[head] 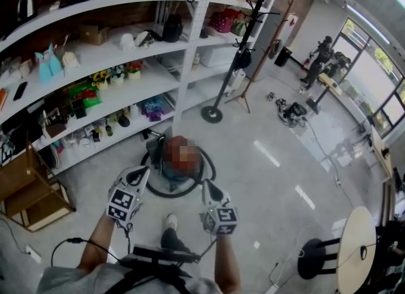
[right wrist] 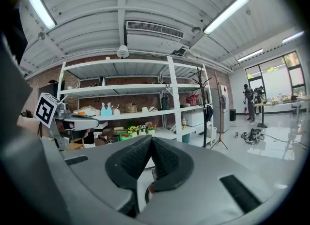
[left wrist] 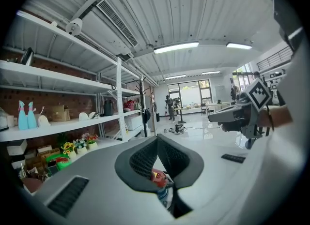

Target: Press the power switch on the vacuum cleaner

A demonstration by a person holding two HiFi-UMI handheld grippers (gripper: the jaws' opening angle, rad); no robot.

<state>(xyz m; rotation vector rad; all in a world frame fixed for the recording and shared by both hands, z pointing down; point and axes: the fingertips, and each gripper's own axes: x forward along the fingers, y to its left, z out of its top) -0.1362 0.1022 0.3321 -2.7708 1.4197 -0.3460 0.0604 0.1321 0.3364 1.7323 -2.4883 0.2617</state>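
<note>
The vacuum cleaner (head: 180,160), a red and dark canister with a black hose looped round it, stands on the glossy floor just in front of the person's feet. Both grippers hover above it, side by side. The left gripper (head: 142,172) is over the vacuum's left edge and the right gripper (head: 207,185) over its right edge. In the left gripper view the left gripper (left wrist: 157,137) has its pads meeting at the tips, and a red bit of the vacuum (left wrist: 159,177) shows below them. The right gripper (right wrist: 151,138) is likewise shut on nothing.
Long white shelves (head: 126,52) full of small goods run along the left. A coat stand (head: 214,113) stands behind the vacuum and a wooden crate (head: 31,191) at left. A round table (head: 357,248) and a stool (head: 313,255) are at right. People (head: 323,52) stand far off.
</note>
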